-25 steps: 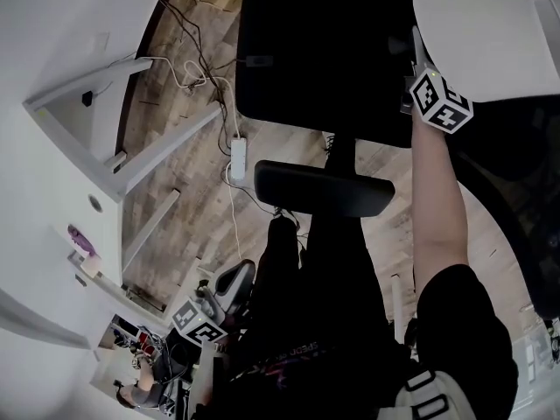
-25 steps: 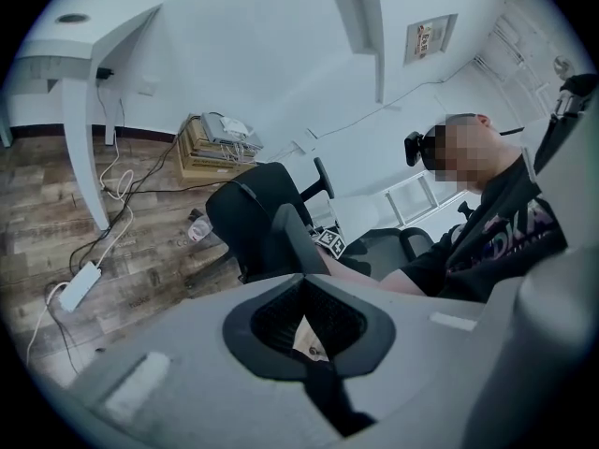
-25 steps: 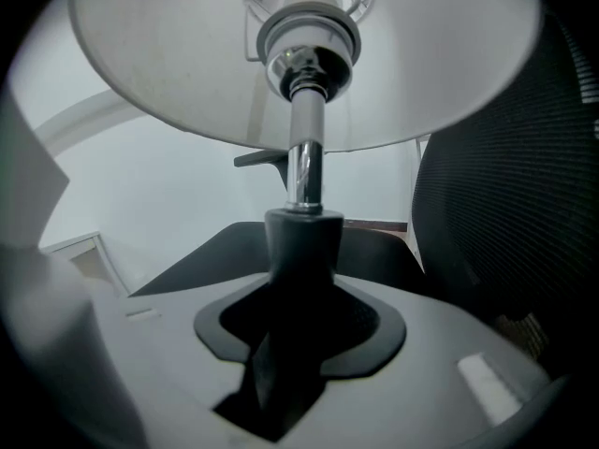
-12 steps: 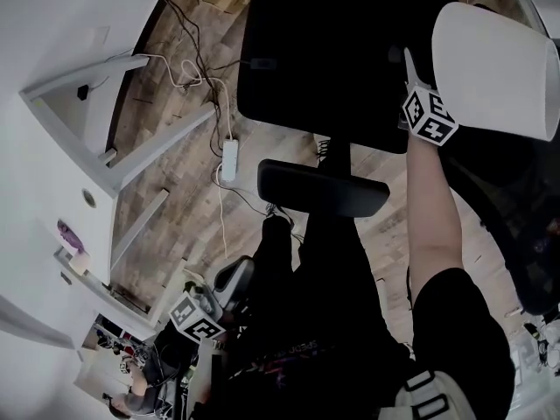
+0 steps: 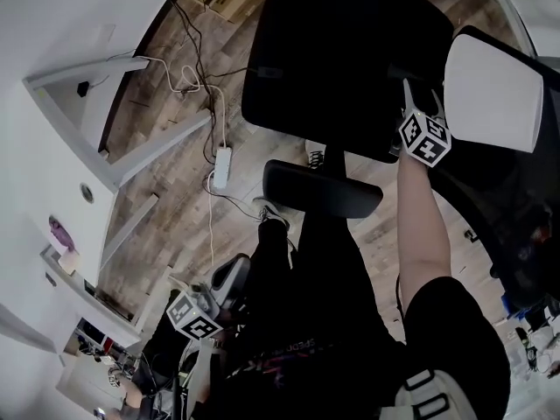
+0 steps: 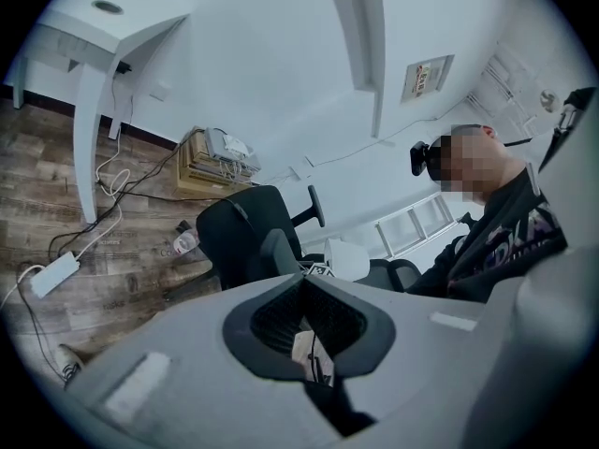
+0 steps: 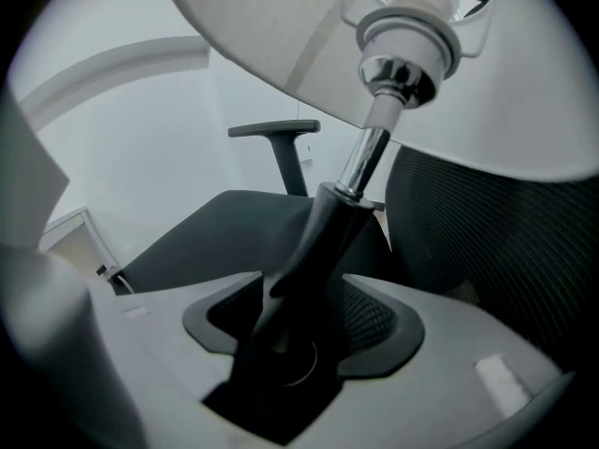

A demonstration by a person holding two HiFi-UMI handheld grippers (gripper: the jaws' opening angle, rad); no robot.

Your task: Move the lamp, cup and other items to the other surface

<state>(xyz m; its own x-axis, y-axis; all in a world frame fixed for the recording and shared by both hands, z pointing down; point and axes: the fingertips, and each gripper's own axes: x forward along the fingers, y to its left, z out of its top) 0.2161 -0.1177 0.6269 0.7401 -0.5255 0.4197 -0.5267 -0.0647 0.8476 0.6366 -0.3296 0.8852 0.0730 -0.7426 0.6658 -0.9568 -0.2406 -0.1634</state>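
**A:** Where do we have the lamp (image 5: 490,94)?

**B:** At the upper right of the head view, its white shade over a dark mesh chair (image 5: 512,221); we cannot see its base, nor any surface under it.

**A:** And our right gripper (image 5: 420,103)?

**B:** Its jaws have just been opening; they stand spread, with the lamp's dark stem (image 7: 318,241) between them and a gap beside it; we judge that we are letting go or shifting our hold, not carrying.

**A:** The pose?

**B:** Our right forearm (image 5: 424,226) reaches straight up the frame past the black office chair (image 5: 341,51); the gripper tips downward beneath the shade, so the stem leans toward the upper right of its view.

**A:** The left gripper (image 6: 304,297)?

**B:** At the lower left by our leg, jaws pressed together on nothing; we think it waits for the cup, which no view shows.
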